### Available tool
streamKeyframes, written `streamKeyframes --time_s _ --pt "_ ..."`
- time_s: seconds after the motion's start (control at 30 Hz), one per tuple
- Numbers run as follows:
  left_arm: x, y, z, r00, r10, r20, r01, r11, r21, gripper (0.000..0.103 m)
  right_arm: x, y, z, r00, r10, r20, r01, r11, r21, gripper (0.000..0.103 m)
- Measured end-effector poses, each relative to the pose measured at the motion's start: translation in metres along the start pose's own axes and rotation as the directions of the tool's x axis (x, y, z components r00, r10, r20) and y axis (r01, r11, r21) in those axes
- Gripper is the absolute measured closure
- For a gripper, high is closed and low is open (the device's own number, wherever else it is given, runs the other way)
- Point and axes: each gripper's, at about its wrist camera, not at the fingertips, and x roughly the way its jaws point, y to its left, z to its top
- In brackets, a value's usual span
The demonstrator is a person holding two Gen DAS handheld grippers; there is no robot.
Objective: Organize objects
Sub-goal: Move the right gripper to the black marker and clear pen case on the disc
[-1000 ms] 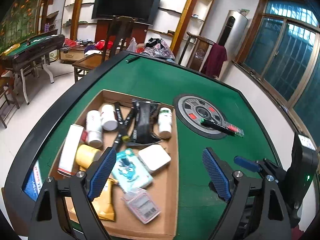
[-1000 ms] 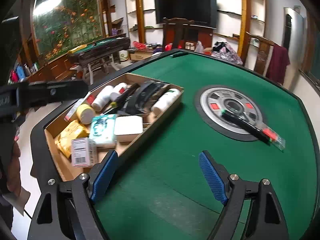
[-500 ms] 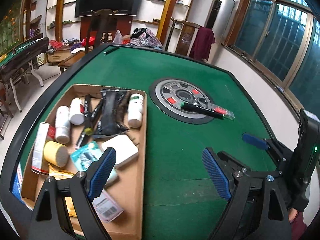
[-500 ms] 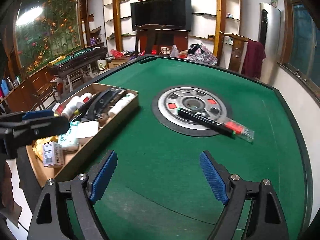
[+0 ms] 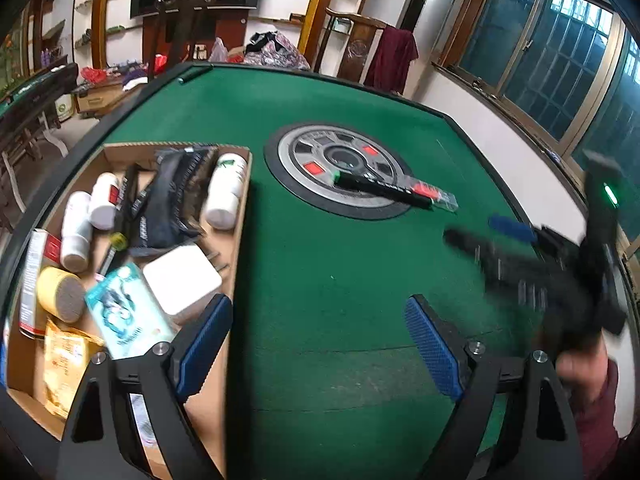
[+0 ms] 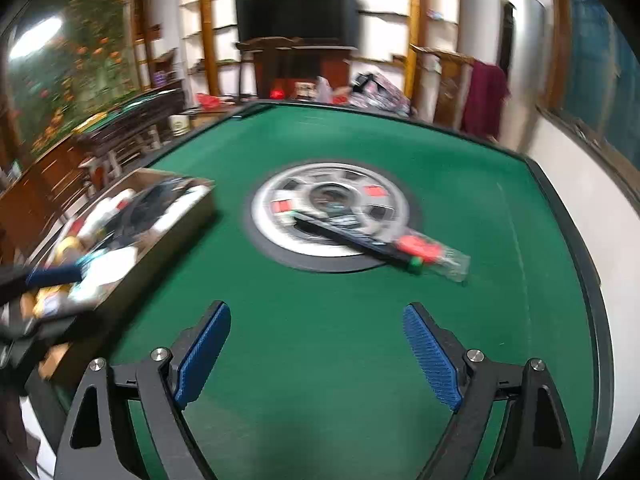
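Note:
A black marker (image 5: 380,187) with a green cap and a clear packet (image 5: 434,196) with red inside lie across the grey disc (image 5: 340,174) at the middle of the green table. They also show in the right wrist view: marker (image 6: 352,240), packet (image 6: 436,254). A cardboard tray (image 5: 238,216) at the left holds white bottles, a white charger, a teal packet and several other items. My left gripper (image 5: 318,344) is open and empty above the felt beside the tray. My right gripper (image 6: 316,350) is open and empty, short of the disc; it appears blurred in the left wrist view (image 5: 520,252).
The table has a raised black rim (image 6: 576,248). A white wall and windows run along the right side. Chairs, a television and cluttered furniture stand beyond the far edge. The tray (image 6: 176,224) lies to the left of the right gripper.
Both grippers have swung to the right, away from the tray and toward the disc. The right gripper is moving fast and is blurred. Both stay open.

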Motion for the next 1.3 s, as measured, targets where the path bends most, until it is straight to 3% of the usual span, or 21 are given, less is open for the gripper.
streamKeyframes --time_s 0.23,0.37,0.6,0.67,0.73,0.77,0.83,0.9,0.97,1.03,1.1,1.13,1.17,1.3 --pt "0.016 -0.001 -0.011 0.998 -0.033 -0.049 0.033 0.999 -0.008 0.016 0.040 -0.099 0.021 0.997 0.069 -0.045 -0.054 0.960 0.274 0.011" --pt "0.022 0.003 -0.016 0.997 -0.043 -0.070 0.041 0.999 -0.033 0.016 0.054 -0.107 0.036 0.996 0.079 -0.038 -0.067 0.964 0.256 0.011" --pt "0.019 0.005 -0.019 0.997 -0.037 -0.072 0.034 0.999 -0.037 0.016 0.098 -0.102 0.055 0.998 0.001 -0.066 0.014 0.973 0.229 0.011" --pt "0.018 0.005 -0.018 0.997 -0.031 -0.073 0.028 0.999 -0.032 0.016 0.102 -0.098 0.059 0.998 0.040 -0.049 -0.027 0.970 0.243 0.011" --pt "0.020 0.006 -0.018 0.997 -0.029 -0.077 0.026 0.999 -0.038 0.016 0.105 -0.093 0.065 0.988 0.154 -0.027 -0.140 0.948 0.287 0.011" --pt "0.021 0.006 -0.018 0.996 -0.030 -0.081 0.026 0.999 -0.044 0.016 0.108 -0.087 0.069 0.971 0.237 -0.026 -0.218 0.927 0.305 0.011" --pt "0.023 0.005 -0.018 0.995 -0.037 -0.087 0.033 0.998 -0.051 0.016 0.117 -0.075 0.074 0.944 0.326 -0.050 -0.297 0.906 0.301 0.011" --pt "0.024 0.003 -0.019 0.995 -0.040 -0.091 0.036 0.998 -0.044 0.016 0.129 -0.061 0.077 0.922 0.374 -0.103 -0.334 0.901 0.277 0.010" --pt "0.025 0.002 -0.020 0.995 -0.044 -0.094 0.040 0.998 -0.042 0.016 0.130 -0.049 0.080 0.927 0.356 -0.121 -0.321 0.916 0.239 0.009" --pt "0.024 0.002 -0.021 0.994 -0.050 -0.093 0.046 0.998 -0.043 0.016 0.134 -0.041 0.078 0.899 0.407 -0.162 -0.361 0.898 0.252 0.009" --pt "0.024 0.004 -0.021 0.994 -0.052 -0.092 0.049 0.998 -0.045 0.016 0.140 -0.034 0.070 0.851 0.478 -0.218 -0.419 0.867 0.270 0.007" --pt "0.024 0.004 -0.021 0.994 -0.057 -0.091 0.052 0.997 -0.048 0.016 0.137 -0.031 0.069 0.851 0.477 -0.220 -0.422 0.871 0.252 0.005" --pt "0.024 0.004 -0.021 0.994 -0.060 -0.091 0.055 0.997 -0.050 0.016 0.135 -0.029 0.065 0.824 0.515 -0.238 -0.454 0.850 0.269 0.004" --pt "0.025 0.004 -0.022 0.994 -0.066 -0.089 0.062 0.997 -0.051 0.016 0.126 -0.016 0.038 0.644 0.709 -0.288 -0.605 0.702 0.376 0.004"
